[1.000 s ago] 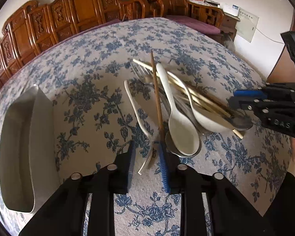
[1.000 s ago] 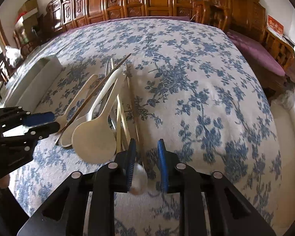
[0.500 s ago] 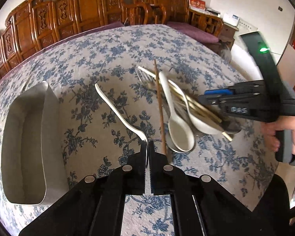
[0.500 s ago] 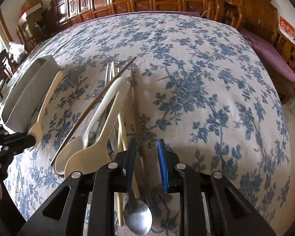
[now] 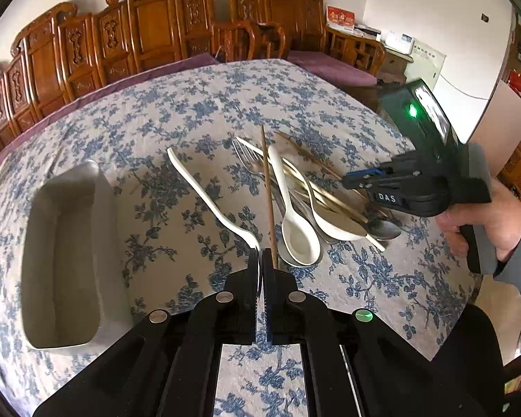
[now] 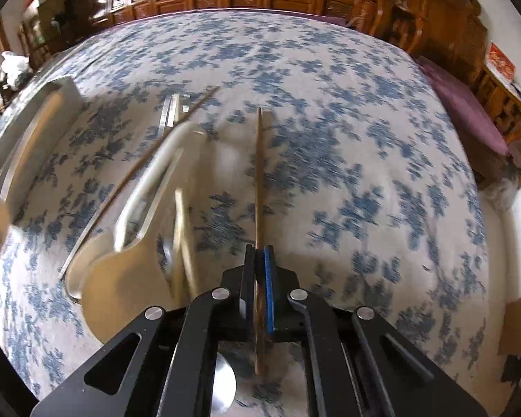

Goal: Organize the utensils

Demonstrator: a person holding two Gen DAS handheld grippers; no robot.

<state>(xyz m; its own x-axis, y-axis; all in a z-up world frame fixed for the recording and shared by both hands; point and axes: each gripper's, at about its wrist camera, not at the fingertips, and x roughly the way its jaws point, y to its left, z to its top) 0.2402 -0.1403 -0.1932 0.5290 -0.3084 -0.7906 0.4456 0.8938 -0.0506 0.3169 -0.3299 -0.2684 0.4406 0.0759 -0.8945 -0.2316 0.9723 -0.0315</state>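
Left wrist: "DAS" on right gripper (image 5: 359, 182)

Tablecloth (image 5: 177, 111): cream, blue floral print. Tray (image 5: 104, 243) left of utensil pile: plain off-white. Spoons (image 5: 298, 236) in pile: white. Chopstick (image 5: 268, 187) across pile: dark brown. Chairs (image 5: 149, 27) behind tablecloth: reddish-brown carved wood. Cushion (image 5: 330, 66) beside chairs: purple.

1. Bare tablecloth (image 5: 177, 229) lies open between the white tray (image 5: 104, 208) and the utensil pile (image 5: 309, 201).
2. The right gripper (image 5: 361, 179) crowds the pile's far side from the tray.
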